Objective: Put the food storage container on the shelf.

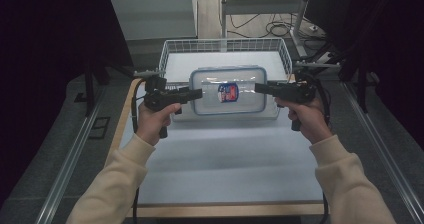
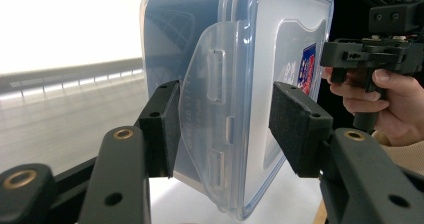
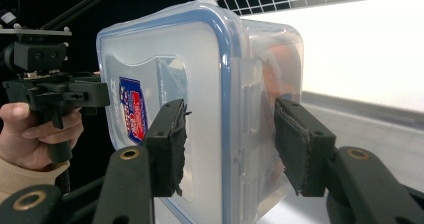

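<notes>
Clear plastic container (image 1: 228,90) with blue-rimmed lid at bench far edge, before wire basket (image 1: 170,49). Left gripper (image 1: 195,94) and right gripper (image 1: 260,88) jaws spread, straddling its opposite end latches, pads apart from walls.

A clear plastic food container (image 1: 228,90), rectangular with rounded corners, wears a blue-rimmed snap lid (a red-and-blue label sits at the lid's middle). It sits level over the white wire basket's (image 1: 170,48) near edge, side latches closed.
</notes>
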